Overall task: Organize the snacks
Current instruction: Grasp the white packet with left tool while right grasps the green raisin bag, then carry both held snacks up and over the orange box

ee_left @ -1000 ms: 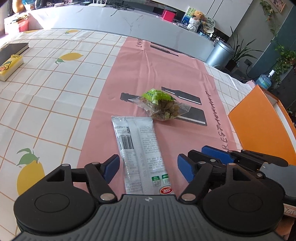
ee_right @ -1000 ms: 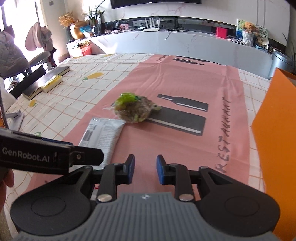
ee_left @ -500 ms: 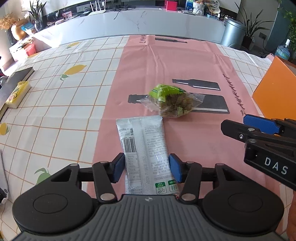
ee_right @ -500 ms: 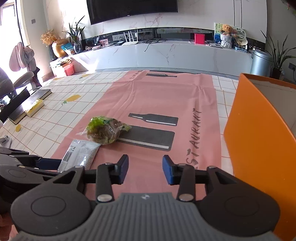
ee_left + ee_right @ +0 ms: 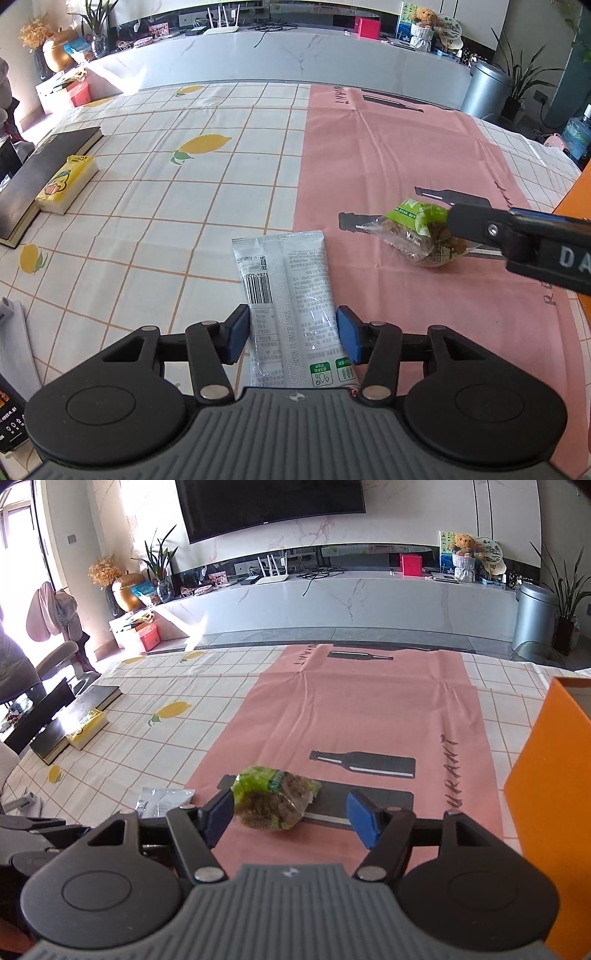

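Left gripper (image 5: 291, 338) stood closed onto the silver snack packet (image 5: 286, 291): both blue pads (image 5: 236, 334) touched the packet's long edges near its lower end. The packet appeared lifted off the table, its far end projecting forward over the seam between the checked lemon tablecloth (image 5: 147, 206) and the pink runner (image 5: 388, 158).

Right gripper (image 5: 291, 814) was open wide. Its left pad (image 5: 218, 812) lay touching or just beside the clear bag of brown snacks with green label (image 5: 275, 797); its right pad stood well apart from the bag. The bag rested on the pink runner, on the black bottle print.

View differences: only the left wrist view showed the packet's barcode and print, plus the right gripper's arm crossing in front of the bag. The right wrist view showed only a corner of the packet, to the left of the bag. It alone showed the orange box (image 5: 554, 775) in full side, to the right of the bag, and the wall television beyond the runner. A black book (image 5: 40, 173) with a yellow pack on it lay far left of the runner.

Against 0.5 s earlier: the left pads had moved in against the packet, and the packet sat farther left relative to the runner. The right gripper's fingers had spread wider and come up around the bag.
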A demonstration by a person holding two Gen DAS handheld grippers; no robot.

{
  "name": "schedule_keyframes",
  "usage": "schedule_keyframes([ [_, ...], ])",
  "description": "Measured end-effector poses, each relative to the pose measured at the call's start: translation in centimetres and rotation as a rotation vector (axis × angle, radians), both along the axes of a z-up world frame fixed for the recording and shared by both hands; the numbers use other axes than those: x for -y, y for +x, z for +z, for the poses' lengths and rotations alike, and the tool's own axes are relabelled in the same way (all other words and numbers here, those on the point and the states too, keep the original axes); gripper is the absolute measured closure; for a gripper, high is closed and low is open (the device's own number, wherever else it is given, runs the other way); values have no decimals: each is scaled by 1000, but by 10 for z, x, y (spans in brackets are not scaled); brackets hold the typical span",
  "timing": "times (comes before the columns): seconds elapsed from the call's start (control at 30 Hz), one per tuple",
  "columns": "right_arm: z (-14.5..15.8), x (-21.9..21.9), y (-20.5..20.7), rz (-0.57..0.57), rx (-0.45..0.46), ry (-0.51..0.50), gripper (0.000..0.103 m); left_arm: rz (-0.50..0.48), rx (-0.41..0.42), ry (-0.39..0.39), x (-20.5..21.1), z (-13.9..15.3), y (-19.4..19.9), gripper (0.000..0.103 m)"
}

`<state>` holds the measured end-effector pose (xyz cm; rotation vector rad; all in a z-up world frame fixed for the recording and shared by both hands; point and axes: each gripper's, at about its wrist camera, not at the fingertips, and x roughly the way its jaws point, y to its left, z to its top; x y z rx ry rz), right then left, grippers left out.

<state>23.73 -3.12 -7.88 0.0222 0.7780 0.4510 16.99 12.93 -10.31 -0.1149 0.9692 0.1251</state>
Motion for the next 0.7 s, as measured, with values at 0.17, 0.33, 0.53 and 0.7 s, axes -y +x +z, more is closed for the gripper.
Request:
schedule_keyframes([
  [0.17,-10,-21,25,-14,-43,-12,37,-34,18,-10,-3,-1,1,45],
  [0.33,-27,-30,36,-17,-119,-25,37,-47,25,6,-2,-2,1,38],
  [0.53,-38,-24,32,-27,-144,10,46,-58,25,30,2,-3,1,34],
  [0.7,-38,-19,21,-9,-137,16,54,-68,27,43,5,-5,2,29],
])
